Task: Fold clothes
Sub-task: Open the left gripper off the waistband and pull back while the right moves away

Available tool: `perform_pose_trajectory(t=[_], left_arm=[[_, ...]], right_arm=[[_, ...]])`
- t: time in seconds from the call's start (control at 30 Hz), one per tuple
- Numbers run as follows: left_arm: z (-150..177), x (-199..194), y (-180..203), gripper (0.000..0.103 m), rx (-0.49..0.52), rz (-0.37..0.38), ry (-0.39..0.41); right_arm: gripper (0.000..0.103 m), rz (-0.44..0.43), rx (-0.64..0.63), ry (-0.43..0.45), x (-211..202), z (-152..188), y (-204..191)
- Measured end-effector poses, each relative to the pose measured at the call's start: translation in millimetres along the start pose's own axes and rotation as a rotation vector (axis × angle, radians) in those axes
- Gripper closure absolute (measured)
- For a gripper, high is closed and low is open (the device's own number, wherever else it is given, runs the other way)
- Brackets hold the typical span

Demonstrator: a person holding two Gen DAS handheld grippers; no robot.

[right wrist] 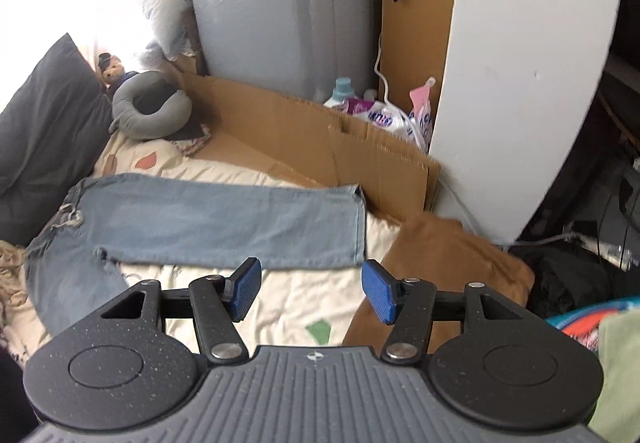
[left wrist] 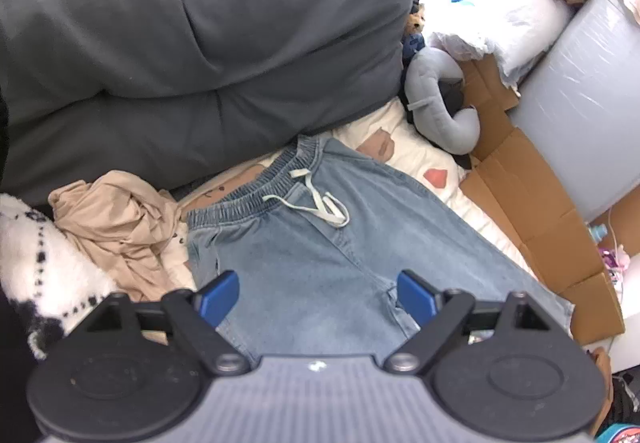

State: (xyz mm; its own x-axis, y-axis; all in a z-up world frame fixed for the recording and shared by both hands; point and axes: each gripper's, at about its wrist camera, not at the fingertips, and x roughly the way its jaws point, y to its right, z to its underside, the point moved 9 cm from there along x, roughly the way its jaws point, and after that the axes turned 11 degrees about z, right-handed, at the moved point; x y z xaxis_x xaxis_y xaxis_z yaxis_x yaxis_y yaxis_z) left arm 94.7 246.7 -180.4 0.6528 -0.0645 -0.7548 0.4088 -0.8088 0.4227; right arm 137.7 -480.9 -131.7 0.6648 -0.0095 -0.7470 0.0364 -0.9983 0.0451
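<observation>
The light blue jeans (left wrist: 320, 243) lie spread flat on the cream quilt (right wrist: 304, 295), waistband with its white drawstring (left wrist: 320, 203) toward the dark grey pillow (left wrist: 200, 43). One leg stretches out until its hem almost meets the cardboard sheet (right wrist: 288, 139) at the bed's edge. The left gripper (left wrist: 318, 297) hangs over the seat of the jeans, jaws wide and empty. The right gripper (right wrist: 311, 293) hangs above bare quilt below that leg (the roomiest patch), jaws parted, nothing between them. A crumpled beige garment (left wrist: 116, 227) crowds the waistband's left side.
</observation>
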Motion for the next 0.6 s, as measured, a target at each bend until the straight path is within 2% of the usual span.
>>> perform_pose_trajectory(t=[0.1, 0.27, 0.43, 0.6], left_arm=[[3, -7, 2, 0.015, 0.014, 0.002, 0.023], [6, -17, 16, 0.015, 0.132, -0.012, 0.078], [18, -13, 20, 0.015, 0.125, 0.004, 0.073], [38, 1, 13, 0.015, 0.126, -0.015, 0.035]], right_arm=[[0.041, -0.033, -0.001, -0.016, -12, 24, 0], [0.041, -0.029, 0.021, -0.024, -26, 57, 7], [0.041, -0.024, 0.054, -0.039, -28, 91, 14], [0.041, -0.025, 0.085, -0.084, -20, 137, 15]])
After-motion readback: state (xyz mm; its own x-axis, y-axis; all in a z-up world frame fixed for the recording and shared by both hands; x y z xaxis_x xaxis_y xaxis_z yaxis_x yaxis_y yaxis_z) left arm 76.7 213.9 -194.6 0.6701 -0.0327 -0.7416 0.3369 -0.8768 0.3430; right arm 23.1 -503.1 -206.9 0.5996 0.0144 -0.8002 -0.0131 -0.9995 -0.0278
